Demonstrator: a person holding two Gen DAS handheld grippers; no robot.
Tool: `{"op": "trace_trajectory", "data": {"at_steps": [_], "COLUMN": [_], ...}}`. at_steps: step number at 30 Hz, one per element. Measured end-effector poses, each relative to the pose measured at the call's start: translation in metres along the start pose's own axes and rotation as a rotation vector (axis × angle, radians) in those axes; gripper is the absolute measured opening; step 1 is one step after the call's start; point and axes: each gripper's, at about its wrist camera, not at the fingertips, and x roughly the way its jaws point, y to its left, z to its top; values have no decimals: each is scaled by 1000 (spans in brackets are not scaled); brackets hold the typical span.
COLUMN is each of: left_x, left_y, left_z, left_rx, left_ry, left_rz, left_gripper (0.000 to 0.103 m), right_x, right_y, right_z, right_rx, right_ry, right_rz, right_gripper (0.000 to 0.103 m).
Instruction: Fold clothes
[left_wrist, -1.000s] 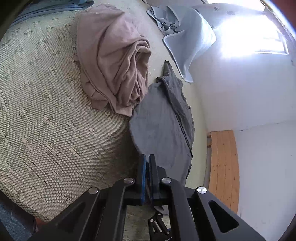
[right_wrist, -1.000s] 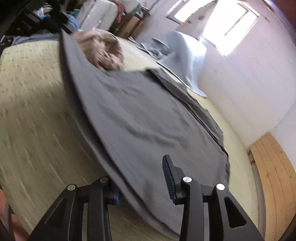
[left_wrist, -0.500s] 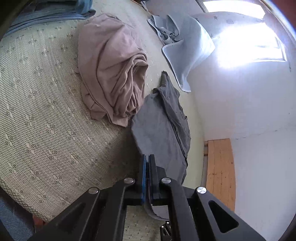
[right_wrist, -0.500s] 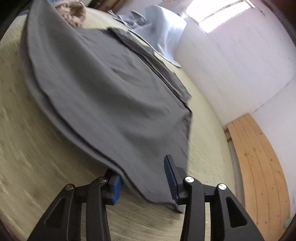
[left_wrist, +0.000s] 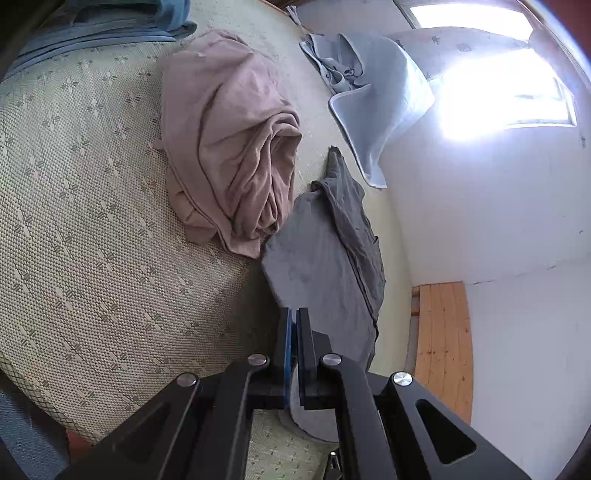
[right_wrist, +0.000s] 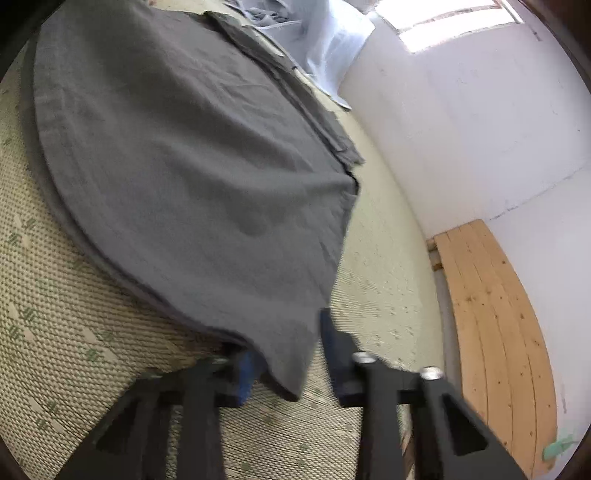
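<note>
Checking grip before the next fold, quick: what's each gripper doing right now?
Left gripper: shut on the grey garment.
Right gripper: jaws apart in a blurred frame, just been closing, garment's corner between them, pads not pressing it.

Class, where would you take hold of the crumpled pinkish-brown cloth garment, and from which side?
On the pinkish-brown garment, grip the flat near-left hem corner, coming over the bare woven mat: that edge lies free; the right side is bunched folds.

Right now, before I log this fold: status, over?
Left gripper shut on grey cloth. Right gripper jaws just closing, cloth corner between them, not yet pinched. Pink heap beside the cloth's far end.
</note>
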Motion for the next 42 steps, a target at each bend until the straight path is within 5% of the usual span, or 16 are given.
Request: {"op": "trace_trajectory", "data": {"at_steps": [18, 31, 42], "left_x": [-5, -79, -180], "left_y": [-2, -17, -82], "left_z": [-12, -18, -39], "left_rx": [58, 120, 270], "left_ry": [8, -1, -80], "left_rz": [36, -30, -150], "left_gripper": [1, 1, 0], "right_x": [-32, -168, -268], "right_y": [-24, -69, -124], "right_z": [-24, -34, -40], "right_rx": [146, 165, 191], "right_ry": [30, -112, -203], "right_rz": [125, 80, 77], "right_gripper": [0, 0, 0]}}
